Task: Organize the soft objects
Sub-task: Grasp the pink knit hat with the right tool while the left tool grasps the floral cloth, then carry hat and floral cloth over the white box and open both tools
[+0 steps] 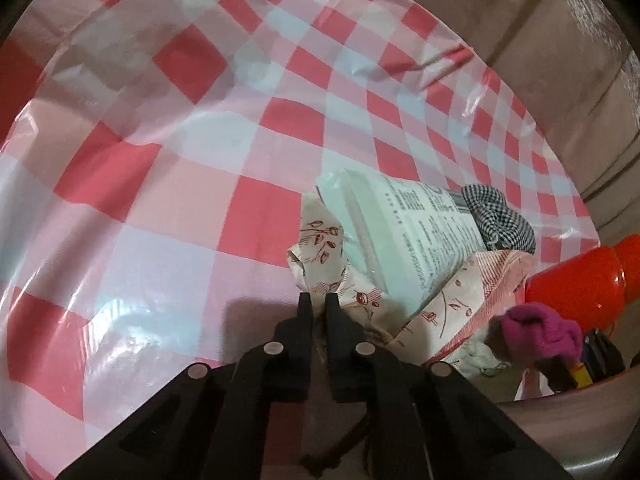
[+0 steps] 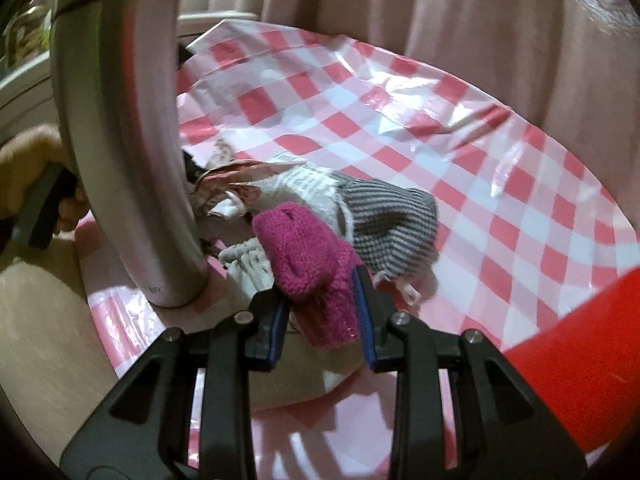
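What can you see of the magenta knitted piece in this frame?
The magenta knitted piece looks like soft ribbed wool, perhaps a sock or mitten, folded and slumped. It lies on the pile's near edge, over a white cloth and against a striped grey cloth. The right gripper brackets its end, jaws apart.

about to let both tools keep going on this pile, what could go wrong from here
1. The left tool pinches the floral cloth under the white printed packet; pulling may drag the packet along.
2. The steel bottle stands against the pile and could tip.
3. The right tool straddles the magenta knit sock and may also catch the white cloth beneath.
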The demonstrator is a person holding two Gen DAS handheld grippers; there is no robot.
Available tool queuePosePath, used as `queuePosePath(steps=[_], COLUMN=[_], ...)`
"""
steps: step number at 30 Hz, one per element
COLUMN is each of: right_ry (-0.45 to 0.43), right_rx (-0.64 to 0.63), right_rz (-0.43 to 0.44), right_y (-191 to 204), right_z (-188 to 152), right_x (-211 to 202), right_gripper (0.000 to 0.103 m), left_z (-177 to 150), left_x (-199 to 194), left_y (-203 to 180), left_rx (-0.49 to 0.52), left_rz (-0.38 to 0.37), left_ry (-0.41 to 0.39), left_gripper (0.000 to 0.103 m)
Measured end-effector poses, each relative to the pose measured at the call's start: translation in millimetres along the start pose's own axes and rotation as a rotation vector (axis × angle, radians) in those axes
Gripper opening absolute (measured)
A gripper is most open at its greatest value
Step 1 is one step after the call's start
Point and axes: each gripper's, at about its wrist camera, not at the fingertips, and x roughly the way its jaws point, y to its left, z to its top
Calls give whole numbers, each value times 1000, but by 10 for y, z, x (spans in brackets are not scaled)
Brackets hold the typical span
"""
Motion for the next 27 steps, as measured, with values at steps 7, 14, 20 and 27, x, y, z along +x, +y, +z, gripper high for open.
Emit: queuePosePath(steps=[7,14,20,27], right_ry=[-32,-42,-40,-13], right_rx=[118,213,228,251], right_rz=[-32,-51,-80,-120], right_y=[-140,-179,-76,34], right_z=[-18,-135,-236,-383], right_x=[-224,-463,-698,-976], right_gripper=[34,34,34,34], left_z=[-63,-279,-510,-815], left_x=[-264,-558,-822,-1156], left_y=[205,458,512,434], left_rx=[-76,-144,-158,-134], left_rz=[17,30,34,44], left_ry=[-77,-126,-166,-212], left_gripper=[5,5,5,5])
